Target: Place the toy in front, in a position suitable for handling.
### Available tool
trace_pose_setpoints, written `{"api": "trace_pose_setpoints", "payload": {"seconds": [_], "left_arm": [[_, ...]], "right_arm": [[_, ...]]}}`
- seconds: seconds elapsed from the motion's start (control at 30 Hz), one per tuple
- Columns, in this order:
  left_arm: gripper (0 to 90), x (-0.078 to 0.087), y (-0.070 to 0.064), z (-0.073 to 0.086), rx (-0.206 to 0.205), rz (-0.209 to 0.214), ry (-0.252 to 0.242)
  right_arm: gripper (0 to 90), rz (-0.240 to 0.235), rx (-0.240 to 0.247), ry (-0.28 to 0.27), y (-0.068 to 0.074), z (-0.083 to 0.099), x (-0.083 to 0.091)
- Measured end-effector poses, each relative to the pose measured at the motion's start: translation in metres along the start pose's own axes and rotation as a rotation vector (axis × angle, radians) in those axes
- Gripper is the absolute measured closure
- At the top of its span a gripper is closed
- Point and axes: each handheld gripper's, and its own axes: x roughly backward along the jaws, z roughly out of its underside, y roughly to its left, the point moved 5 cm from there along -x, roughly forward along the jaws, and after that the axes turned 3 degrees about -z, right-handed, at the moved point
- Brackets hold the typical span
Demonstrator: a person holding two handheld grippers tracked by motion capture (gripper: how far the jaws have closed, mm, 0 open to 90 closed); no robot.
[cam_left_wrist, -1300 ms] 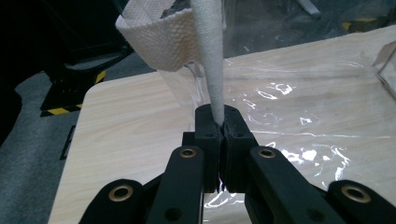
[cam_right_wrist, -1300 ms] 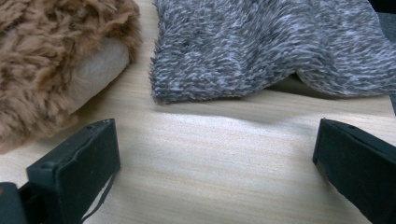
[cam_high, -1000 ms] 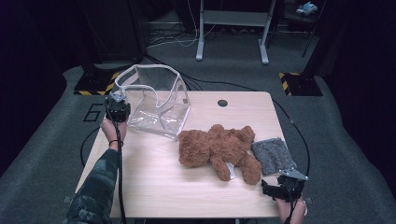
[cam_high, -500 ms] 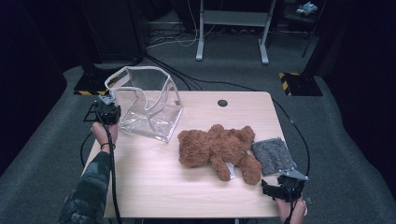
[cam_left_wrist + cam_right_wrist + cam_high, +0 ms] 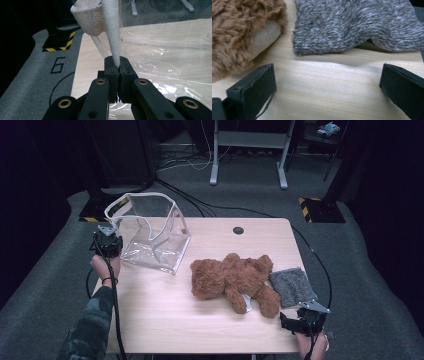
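Strap (image 5: 110,30) pinched in left gripper (image 5: 119,68) (bag (image 5: 152,237) tilted)

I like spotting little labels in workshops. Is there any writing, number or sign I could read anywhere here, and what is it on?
"6": a dark numeral on the grey carpet floor left of the light wooden table, seen in the left gripper view.
Yellow-and-black hazard stripes, without words, mark the black floor plate beyond it.
No writing shows on the clear plastic bag with white fabric trim, the brown teddy bear or the grey fuzzy cloth.
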Motion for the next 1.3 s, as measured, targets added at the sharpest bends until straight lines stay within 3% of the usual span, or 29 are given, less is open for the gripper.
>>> {"api": "trace_pose_setpoints", "payload": {"seconds": [0.33,0.43,0.5,0.53,0.6,0.7,0.8,1.13,1.2,1.23,1.3], "left_arm": [[87.3,0.011,0.009,0.009,0.040,-0.027,0.003],[86.6,0.014,0.009,0.010,0.029,-0.033,0.005],[82.2,0.016,0.008,0.010,0.036,-0.016,0.002],[68.3,0.017,0.007,0.010,0.040,-0.002,0.007],[65.7,0.021,0.003,0.011,0.053,0.026,0.015],[48.5,0.026,-0.004,0.013,0.051,0.054,0.046],[37.2,0.034,-0.011,0.015,0.051,0.081,0.061],[27.1,0.060,-0.045,0.031,0.024,0.210,0.039],[27.0,0.064,-0.054,0.035,0.014,0.240,0.034],[27.1,0.068,-0.064,0.039,0.007,0.274,0.036],[31.0,0.070,-0.069,0.041,-0.006,0.289,0.039]], "right_arm": [[0.0,0.000,0.003,0.000,0.000,0.000,0.000],[0.0,0.000,0.004,0.000,0.000,0.000,0.000],[0.0,0.000,0.004,0.000,0.000,0.000,0.000],[0.0,0.000,0.004,0.000,0.000,0.000,0.000],[0.0,0.000,0.002,0.000,0.000,0.000,0.000],[0.0,0.000,0.004,0.000,0.000,0.000,0.000],[0.0,0.000,0.004,0.000,0.000,0.000,0.000],[0.0,0.000,0.004,0.000,0.000,0.000,0.000],[0.0,0.000,0.005,0.000,0.000,0.000,0.000],[0.0,0.000,0.005,0.000,0.000,0.000,0.000],[0.0,0.000,0.004,0.000,0.000,0.000,0.000]]}}
